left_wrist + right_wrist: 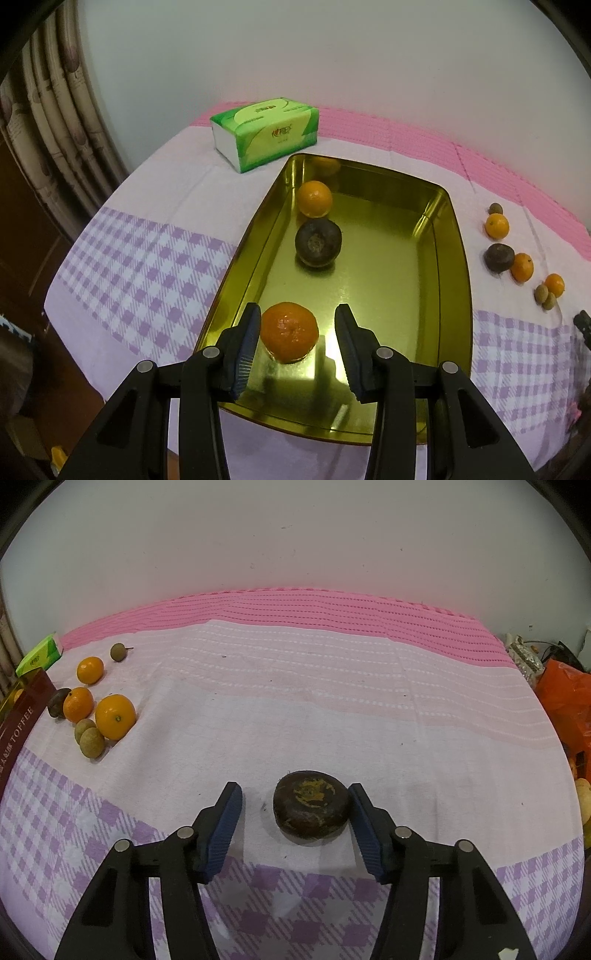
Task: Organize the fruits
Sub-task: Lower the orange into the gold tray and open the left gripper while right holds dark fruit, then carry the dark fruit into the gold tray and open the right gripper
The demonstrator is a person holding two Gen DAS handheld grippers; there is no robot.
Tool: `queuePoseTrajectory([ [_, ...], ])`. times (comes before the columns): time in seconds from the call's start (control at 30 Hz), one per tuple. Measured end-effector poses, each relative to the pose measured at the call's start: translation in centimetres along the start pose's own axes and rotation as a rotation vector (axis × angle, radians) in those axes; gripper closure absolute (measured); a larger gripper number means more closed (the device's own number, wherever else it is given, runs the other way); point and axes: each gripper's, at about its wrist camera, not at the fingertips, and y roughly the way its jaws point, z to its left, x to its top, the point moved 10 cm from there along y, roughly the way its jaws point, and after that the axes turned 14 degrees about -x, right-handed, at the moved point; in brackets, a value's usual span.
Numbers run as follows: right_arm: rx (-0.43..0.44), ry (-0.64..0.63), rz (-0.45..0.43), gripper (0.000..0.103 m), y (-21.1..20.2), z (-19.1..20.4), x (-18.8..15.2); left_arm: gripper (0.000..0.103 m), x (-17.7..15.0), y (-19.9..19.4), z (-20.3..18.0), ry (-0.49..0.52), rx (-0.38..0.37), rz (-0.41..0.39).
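A gold metal tray [458, 266] lies on the checked cloth. In it sit an orange [315, 198], a dark round fruit [318, 243] and a nearer mandarin [290, 332]. My left gripper [297, 310] straddles that mandarin: the left pad is at its skin and a gap shows on the right side, so it is open. In the right wrist view a dark brown fruit [312, 805] rests on the cloth between the fingers of my right gripper [293, 788]. The right pad is against it, the left pad stands apart, so this gripper is open too.
A green tissue pack [266, 133] stands behind the tray. Right of the tray lie several loose fruits: oranges [115, 716], small brown longans [92, 742] and a dark fruit [498, 257]. An orange bag [569, 698] sits past the table's right edge. A wall runs behind.
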Motion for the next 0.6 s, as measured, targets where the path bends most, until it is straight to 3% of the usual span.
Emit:
queuePoseTrajectory([
  [0.2, 0.012, 0.004, 0.008, 0.057, -1.2, 1.0, -0.7, 0.060, 0.0, -0.2, -0.1, -0.007, 0.000, -0.005],
  [0.3, 0.028, -0.005, 0.019, 0.065, -1.7, 1.7, -1.0, 0.059, -0.1, -0.4, 0.0, -0.014, -0.004, -0.004],
  [0.6, 0.117, 0.064, 0.042, 0.068, -3.2, 2.9, -1.5, 0.058, 0.1, -1.1, 0.0, -0.037, -0.022, -0.016],
])
